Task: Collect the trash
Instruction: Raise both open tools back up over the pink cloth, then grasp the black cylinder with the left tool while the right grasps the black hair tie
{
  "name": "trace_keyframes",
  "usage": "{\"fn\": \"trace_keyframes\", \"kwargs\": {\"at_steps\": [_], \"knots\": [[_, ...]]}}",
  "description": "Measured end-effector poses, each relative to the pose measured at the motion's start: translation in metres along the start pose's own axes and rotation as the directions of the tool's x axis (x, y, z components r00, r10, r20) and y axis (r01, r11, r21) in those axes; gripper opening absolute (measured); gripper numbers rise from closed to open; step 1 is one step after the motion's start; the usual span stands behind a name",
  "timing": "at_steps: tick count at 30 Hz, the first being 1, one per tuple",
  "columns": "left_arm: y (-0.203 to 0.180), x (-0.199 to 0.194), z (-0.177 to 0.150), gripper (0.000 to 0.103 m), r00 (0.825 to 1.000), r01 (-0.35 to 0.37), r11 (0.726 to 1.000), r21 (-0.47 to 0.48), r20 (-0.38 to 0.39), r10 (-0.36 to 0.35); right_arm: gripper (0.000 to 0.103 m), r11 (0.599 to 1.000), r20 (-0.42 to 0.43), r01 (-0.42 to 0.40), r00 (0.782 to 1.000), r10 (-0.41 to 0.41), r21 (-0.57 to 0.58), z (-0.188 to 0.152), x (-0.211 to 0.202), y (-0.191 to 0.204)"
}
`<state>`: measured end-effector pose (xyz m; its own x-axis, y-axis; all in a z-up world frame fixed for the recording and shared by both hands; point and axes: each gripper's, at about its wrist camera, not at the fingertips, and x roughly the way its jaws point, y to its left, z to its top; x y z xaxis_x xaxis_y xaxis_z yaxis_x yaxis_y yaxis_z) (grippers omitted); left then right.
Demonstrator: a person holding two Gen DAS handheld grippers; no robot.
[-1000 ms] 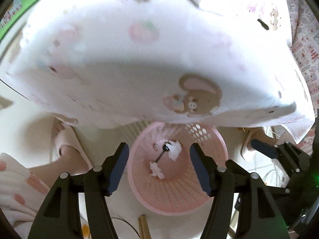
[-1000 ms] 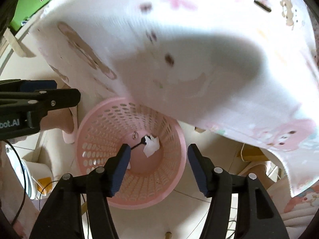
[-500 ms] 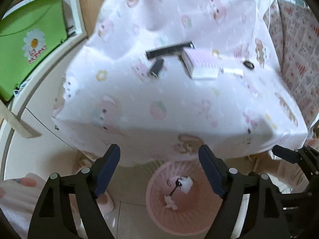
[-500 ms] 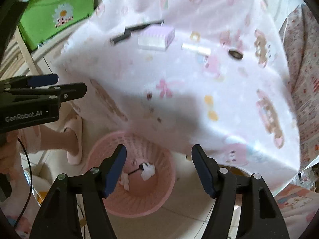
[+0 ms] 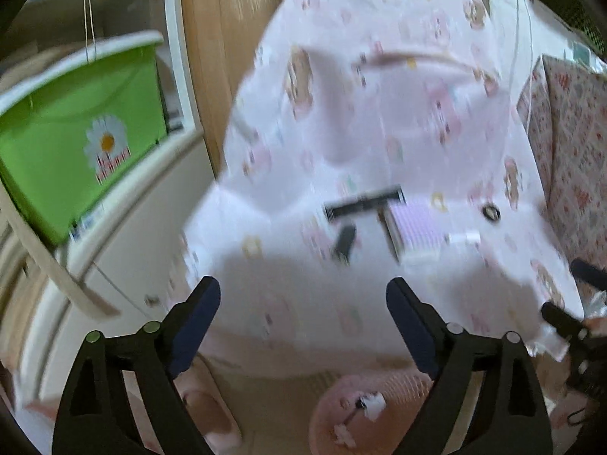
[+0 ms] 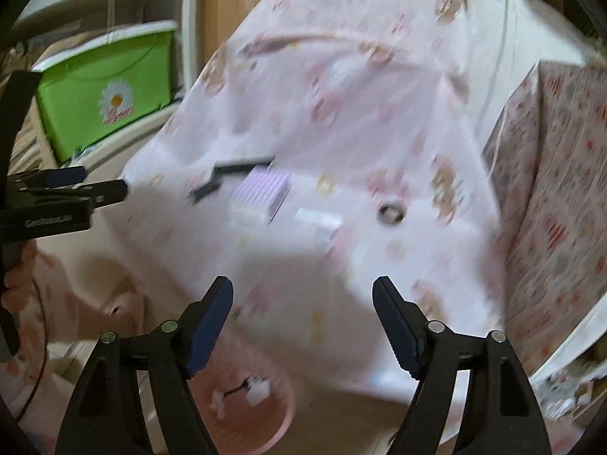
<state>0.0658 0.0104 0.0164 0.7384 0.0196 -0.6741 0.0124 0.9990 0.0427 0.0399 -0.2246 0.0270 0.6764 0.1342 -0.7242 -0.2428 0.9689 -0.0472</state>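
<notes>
Where it stands, basket (image 5: 383, 417) holds scraps (image 5: 373, 405).

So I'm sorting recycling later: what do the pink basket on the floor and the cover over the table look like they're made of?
The pink basket looks like moulded plastic, matte: its wall seems perforated, though blur hides detail. The table cover looks like thin soft fabric or plastic sheeting with a cartoon print: it drapes and folds over the edges. The blur leaves which one open.

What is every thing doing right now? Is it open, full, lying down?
Left claw: open, empty, jaws just been opening.
Right claw: open, empty, jaws just been opening.
Pink basket: upright on the floor, white scraps inside.
Purple box: lying flat on the table.
Black strip: lying flat on the table.
Green bin: on the shelf; lid unclear.
</notes>
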Motion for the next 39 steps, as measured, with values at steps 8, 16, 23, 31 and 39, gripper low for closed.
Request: {"fn": "trace_keyframes", "kwargs": {"at_steps": [8,16,23,31,39], "knots": [[0.011,0.013,0.057,0.099,0.998,-0.014,1.000,0.002,0.058,0.014,0.084,0.995,0.123,0.091,0.988,-0.094,0.030,0.061,-0.004,-0.042],[0.018,0.049,0.055,0.100,1.000,-0.016,1.000,-0.008,0.022,0.016,0.084,0.979,0.096,0.117,0.986,-0.135,0.166,0.058,0.029,-0.077],[0.012,0.093,0.020,0.098,0.993,-0.041,0.998,0.051,-0.109,0.046,0.084,0.962,-0.043,0.203,0.979,-0.199,0.183,0.028,0.074,-0.096],[-0.001,0.106,0.015,0.095,0.989,0.071,0.996,0.048,-0.134,-0.064,0.084,0.957,-0.068,0.218,0.976,-0.209,0.190,0.022,0.081,-0.105],[-0.024,0.119,0.020,0.059,0.977,0.159,0.984,0.074,-0.153,-0.147,0.084,0.959,-0.079,0.231,0.972,-0.221,0.163,0.022,0.087,-0.105]]}}
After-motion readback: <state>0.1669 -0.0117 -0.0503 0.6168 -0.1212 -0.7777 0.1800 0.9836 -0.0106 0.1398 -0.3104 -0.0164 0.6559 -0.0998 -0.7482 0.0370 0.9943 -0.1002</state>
